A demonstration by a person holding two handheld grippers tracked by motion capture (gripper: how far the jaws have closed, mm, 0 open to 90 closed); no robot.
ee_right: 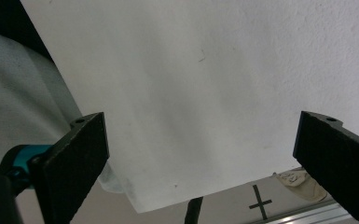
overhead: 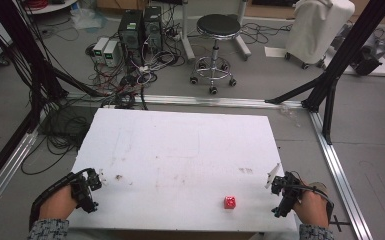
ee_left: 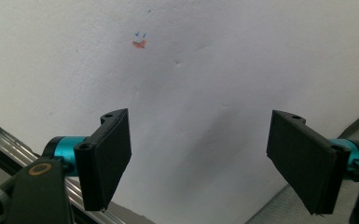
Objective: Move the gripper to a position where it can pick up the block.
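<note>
From the high view, a white desk with faint brown smudges stands on a grey floor. A small red die sits near the desk's front edge, right of centre, well apart from both grippers. The left gripper rests at the front left corner, held by the left hand; the right gripper sits at the front right corner in the right hand. Beyond the far edge an aluminium rail crosses the floor, and behind it stand a black round stool, two computer towers, a tangle of cables and a white covered object. Black frame struts lean in from the right.

In the left gripper view, the two black jaws stand wide apart with nothing between them, above bare white desk surface that carries a small orange and blue mark.

In the right gripper view, the jaws are likewise spread wide and empty over the desk's corner; a black cross mark shows on the floor below.
</note>
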